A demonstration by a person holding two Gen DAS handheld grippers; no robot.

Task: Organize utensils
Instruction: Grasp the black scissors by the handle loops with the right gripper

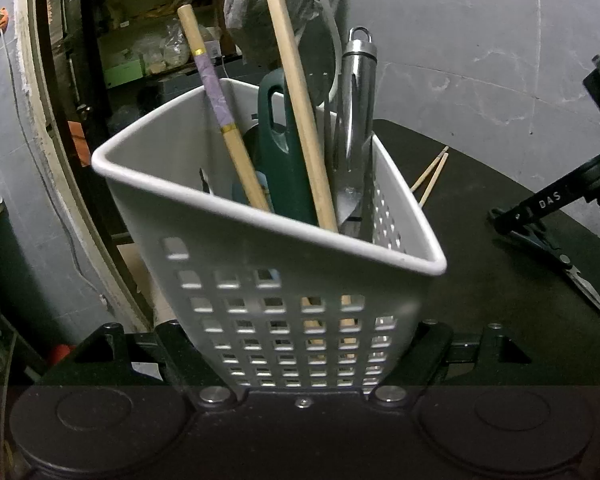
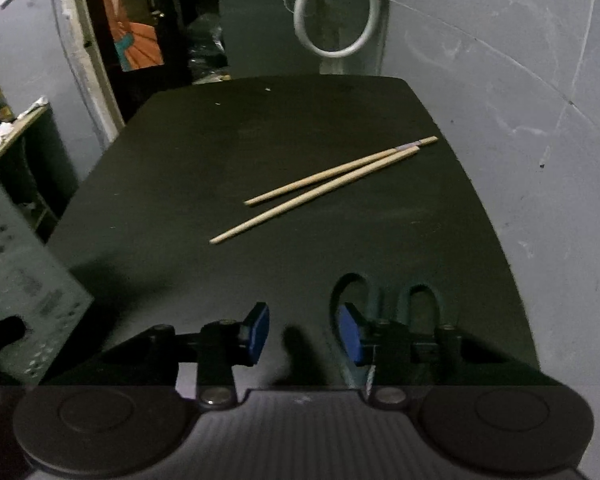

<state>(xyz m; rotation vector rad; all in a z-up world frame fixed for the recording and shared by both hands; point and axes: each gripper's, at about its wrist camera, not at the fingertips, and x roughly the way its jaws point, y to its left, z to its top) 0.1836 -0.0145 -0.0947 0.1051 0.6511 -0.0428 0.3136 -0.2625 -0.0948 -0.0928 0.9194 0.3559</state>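
Our left gripper (image 1: 300,344) clamps the white perforated plastic caddy (image 1: 260,240); our right gripper (image 2: 304,332), released, should straddle the far wooden chopsticks (image 2: 324,184) crosswise.

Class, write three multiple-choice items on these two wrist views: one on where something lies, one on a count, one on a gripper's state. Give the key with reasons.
1. Where do the loose chopsticks lie?
A. in the basket
B. on the black table
C. between the pads

2. How many loose chopsticks lie on the table?
A. one
B. two
C. four

3. What is the state of the right gripper?
A. open, holding nothing
B. shut on a chopstick
C. shut on the scissors

Key: 1 B, they lie flat on the tabletop beyond the gripper. 2 B, two pale sticks lie side by side. 3 A, its blue pads stand apart with bare table between them.
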